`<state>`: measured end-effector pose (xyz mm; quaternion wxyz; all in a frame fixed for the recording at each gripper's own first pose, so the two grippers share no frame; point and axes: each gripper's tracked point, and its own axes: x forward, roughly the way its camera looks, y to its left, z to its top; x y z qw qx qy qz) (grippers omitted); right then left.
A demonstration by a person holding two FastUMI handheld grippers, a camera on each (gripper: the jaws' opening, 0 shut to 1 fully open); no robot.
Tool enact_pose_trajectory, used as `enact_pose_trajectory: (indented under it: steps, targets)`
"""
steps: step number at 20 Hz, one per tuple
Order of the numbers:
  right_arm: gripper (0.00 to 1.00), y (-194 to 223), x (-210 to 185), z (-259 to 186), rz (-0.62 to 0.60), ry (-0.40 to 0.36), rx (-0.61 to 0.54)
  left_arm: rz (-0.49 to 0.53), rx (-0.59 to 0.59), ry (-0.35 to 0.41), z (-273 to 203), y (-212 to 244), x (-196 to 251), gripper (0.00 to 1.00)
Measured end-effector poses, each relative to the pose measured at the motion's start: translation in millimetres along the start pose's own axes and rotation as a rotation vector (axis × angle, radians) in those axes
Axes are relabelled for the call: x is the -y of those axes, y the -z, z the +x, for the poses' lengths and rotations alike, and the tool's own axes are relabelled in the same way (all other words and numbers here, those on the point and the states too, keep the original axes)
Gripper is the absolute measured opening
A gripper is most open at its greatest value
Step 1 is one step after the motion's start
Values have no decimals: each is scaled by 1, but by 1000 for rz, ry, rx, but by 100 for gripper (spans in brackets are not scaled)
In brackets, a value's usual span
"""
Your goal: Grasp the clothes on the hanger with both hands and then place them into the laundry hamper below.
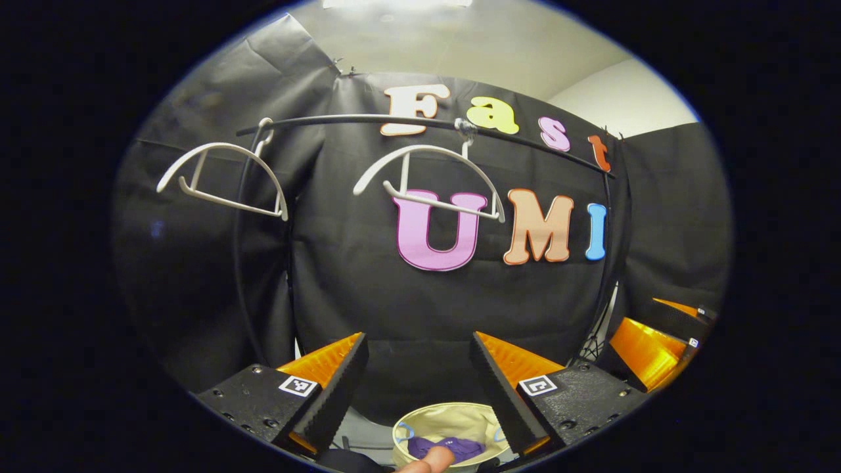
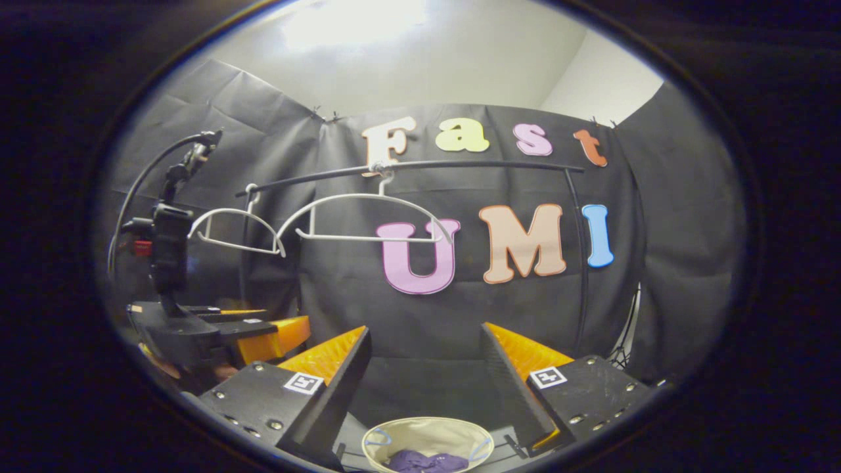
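1. We see the purple clothes (image 1: 445, 448) lying in the cream laundry hamper (image 1: 420, 420), low between and below the fingers of the left gripper (image 1: 418, 358), which stand wide apart and hold nothing.
2. In the right gripper view, the right gripper (image 2: 426, 351) is spread open too, with the clothes in the hamper below its gap.
3. We get the hamper cut off at the bottom edge, and a fingertip (image 1: 430, 460) covers part of the clothes.
4. Both grippers point level at the rail (image 1: 420, 121), where two white hangers (image 1: 430, 180) hang bare; the left gripper appears off to the left in the right gripper view.
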<state>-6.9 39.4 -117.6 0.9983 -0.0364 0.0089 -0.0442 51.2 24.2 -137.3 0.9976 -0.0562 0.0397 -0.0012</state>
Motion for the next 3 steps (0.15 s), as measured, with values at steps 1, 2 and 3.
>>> enact_pose_trajectory:
  steps: [1,2,3]
  targets:
    - [100,-4,2,-6,6,-6,9,-2,23,-8,-3,-6,3,93]
    - [99,-7,6,-11,13,-8,16,-3,46,-13,-5,-11,6,93]
    - [98,-10,10,-15,20,-8,23,-4,65,-12,-7,-17,11,92]
